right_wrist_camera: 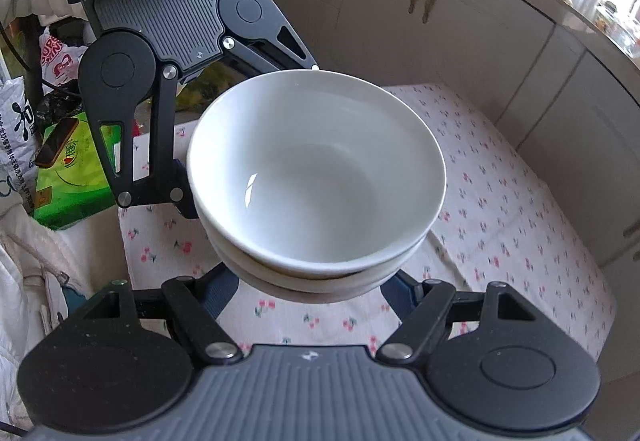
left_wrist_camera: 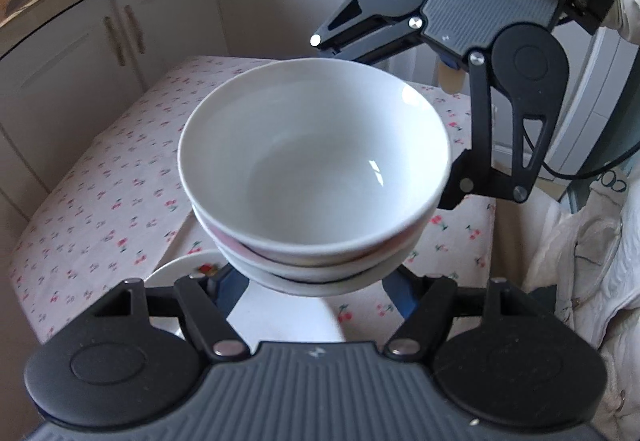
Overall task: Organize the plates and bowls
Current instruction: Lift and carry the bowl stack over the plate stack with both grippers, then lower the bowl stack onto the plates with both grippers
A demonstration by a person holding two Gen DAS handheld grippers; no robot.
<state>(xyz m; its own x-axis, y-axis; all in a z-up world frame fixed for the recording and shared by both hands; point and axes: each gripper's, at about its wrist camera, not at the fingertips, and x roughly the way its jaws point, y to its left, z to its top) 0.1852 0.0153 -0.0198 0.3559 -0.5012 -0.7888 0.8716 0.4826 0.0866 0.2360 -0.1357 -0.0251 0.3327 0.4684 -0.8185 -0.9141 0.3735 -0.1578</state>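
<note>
Kitchen cabinets (left_wrist_camera: 100, 53) ran behind a small table (left_wrist_camera: 100, 201) covered in a cherry-print cloth, and over that cloth hung a stack of white bowls (left_wrist_camera: 316, 177), three nested as far as the rims showed, clear of the surface and tipped slightly. The left gripper (left_wrist_camera: 316, 285) cupped the stack from the near side in its own view, its blue fingers (left_wrist_camera: 402, 297) spread wide around the lowest bowl and seemingly pressed against its sides; the exact contact was hidden under the bowl. The right gripper (right_wrist_camera: 312, 293) did the same from the opposite side, fingers splayed about the base, so the stack looked carried between the two tools, both parted wide around the load. A white plate (left_wrist_camera: 180, 277) lay on the cloth just below and to the left of the stack in the left view, partly hidden by the left tool. The step in hand appeared to be moving the gathered bowls as one unit toward a resting place. The next move probably called for both tools to descend together and level, keeping equal inward pressure so the stack did not slip or tip, and for release only once the base sat flat on the table or plate
</note>
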